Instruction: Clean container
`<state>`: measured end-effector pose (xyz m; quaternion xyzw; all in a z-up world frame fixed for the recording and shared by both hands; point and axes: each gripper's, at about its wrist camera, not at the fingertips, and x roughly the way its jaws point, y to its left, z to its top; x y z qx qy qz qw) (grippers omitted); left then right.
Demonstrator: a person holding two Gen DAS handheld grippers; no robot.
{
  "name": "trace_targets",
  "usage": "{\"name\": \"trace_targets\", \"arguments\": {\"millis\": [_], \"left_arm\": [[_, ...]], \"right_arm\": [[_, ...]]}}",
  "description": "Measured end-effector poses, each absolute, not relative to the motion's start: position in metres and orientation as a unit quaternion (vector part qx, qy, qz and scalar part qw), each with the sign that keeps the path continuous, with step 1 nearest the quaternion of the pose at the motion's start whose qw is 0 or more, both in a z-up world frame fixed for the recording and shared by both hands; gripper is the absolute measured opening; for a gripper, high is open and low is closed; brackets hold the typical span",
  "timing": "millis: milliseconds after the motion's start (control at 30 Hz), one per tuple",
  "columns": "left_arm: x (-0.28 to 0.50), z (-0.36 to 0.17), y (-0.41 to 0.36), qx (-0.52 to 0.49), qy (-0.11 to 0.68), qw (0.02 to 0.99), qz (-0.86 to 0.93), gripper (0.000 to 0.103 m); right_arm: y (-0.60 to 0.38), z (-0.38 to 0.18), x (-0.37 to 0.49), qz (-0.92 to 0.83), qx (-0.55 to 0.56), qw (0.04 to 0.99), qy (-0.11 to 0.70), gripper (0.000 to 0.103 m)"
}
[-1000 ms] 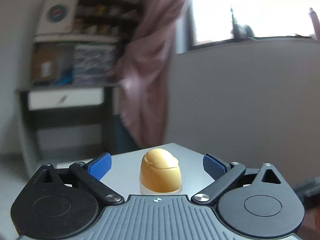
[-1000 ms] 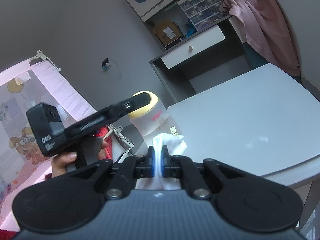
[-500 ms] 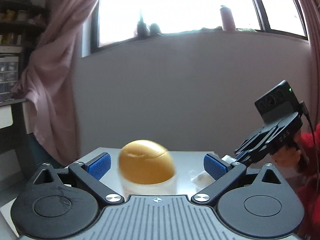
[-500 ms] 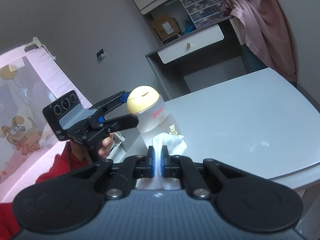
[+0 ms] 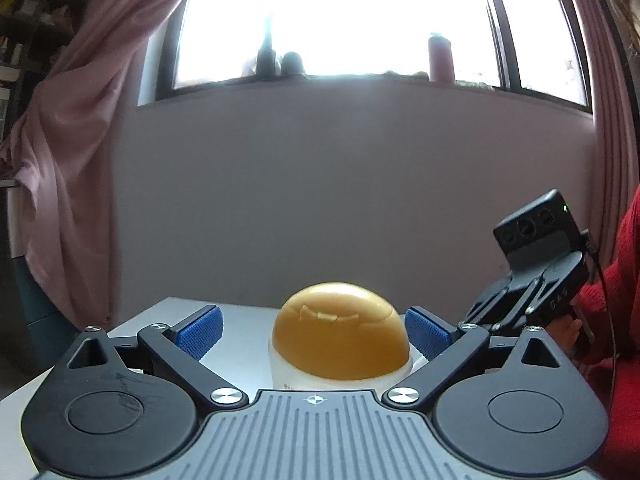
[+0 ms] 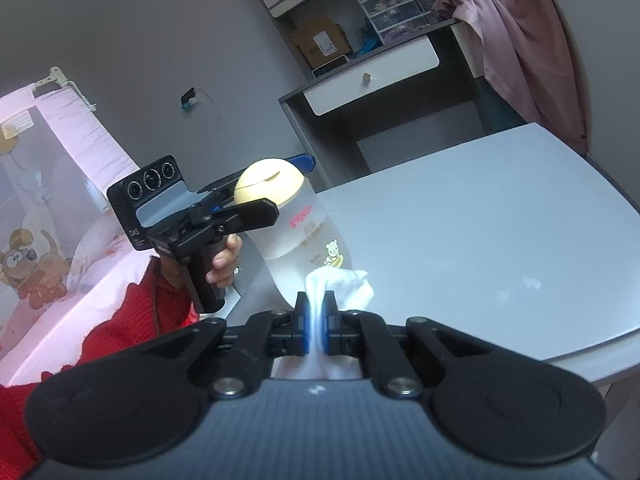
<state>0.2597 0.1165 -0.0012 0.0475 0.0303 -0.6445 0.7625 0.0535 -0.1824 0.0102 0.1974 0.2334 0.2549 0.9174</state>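
**Bottle between the blue pads, cloth pinched alongside**

Sitting upright near the left edge of the grey table (image 6: 500,216): a baby bottle (image 6: 304,236) with a yellow domed cap (image 5: 340,332) and a little bear print on its clear body. Left gripper (image 5: 316,328) spread wide around the cap, blue pads (image 5: 200,330) apart from it on both sides, nothing squeezed. Right gripper (image 6: 316,312) pressed together on a white cloth (image 6: 340,284), bunched up and touching the bottle's lower side. Held by a hand (image 6: 224,264) in a red sleeve (image 6: 132,320).

Behind the table's far edge: dark desk with a white drawer (image 6: 372,76), shelves with a cardboard box (image 6: 320,40) and small clear drawer units, pink curtain (image 6: 516,40) hanging beside. Pink cot with a cartoon dog panel (image 6: 28,264) off the left side. Bright window (image 5: 332,20) over a plain wall, bottles on the sill too blown out to read.
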Motion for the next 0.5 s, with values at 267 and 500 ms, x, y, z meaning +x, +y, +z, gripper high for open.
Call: {"name": "trace_targets", "arguments": {"millis": [267,500], "left_arm": [[0.251,-0.003,0.112,0.036,0.059,0.769,-0.636,0.065],[0.217,0.002,0.109,0.038,0.079,0.828,-0.554,0.065]], "right_arm": [[-0.184,0.008,0.050,0.265,0.201,0.914,0.230,0.006],[-0.187,0.005,0.046,0.269,0.207,0.913,0.227,0.006]]}}
